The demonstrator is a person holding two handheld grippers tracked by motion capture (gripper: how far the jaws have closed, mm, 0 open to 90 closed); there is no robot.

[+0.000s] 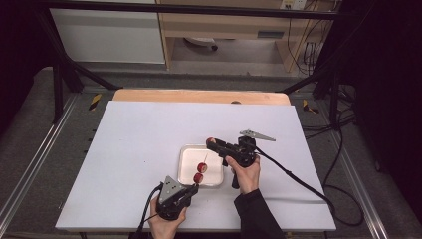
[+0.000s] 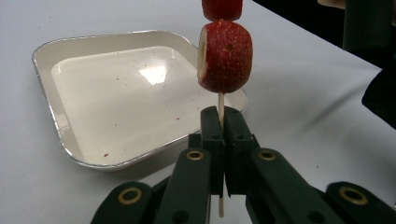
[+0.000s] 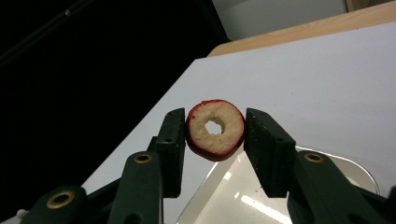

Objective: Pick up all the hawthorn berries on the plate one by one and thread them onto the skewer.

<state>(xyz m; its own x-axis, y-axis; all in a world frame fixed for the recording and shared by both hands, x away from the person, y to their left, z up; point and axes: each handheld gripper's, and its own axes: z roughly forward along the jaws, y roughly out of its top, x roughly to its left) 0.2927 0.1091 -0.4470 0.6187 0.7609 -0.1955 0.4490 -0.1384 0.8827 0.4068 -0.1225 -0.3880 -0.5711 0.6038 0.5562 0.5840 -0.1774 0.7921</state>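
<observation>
White bench (image 1: 139, 149), tray (image 2: 60, 126) mid-way. Left gripper (image 2: 223, 122) pinches the skewer (image 2: 221, 106) with two slices above the tray; right gripper (image 3: 212, 135) clasps a cored slice (image 3: 215, 129). If its hole misses the tip, the slice could split or drop.

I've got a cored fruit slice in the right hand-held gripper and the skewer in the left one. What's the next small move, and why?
Probably bring the right hand-held gripper toward the skewer's free tip and line up the slice's centre hole with it. The left hand-held gripper is clamped on the stick, which already carries two fruit pieces above the tray, while the third slice sits off to the side.
</observation>
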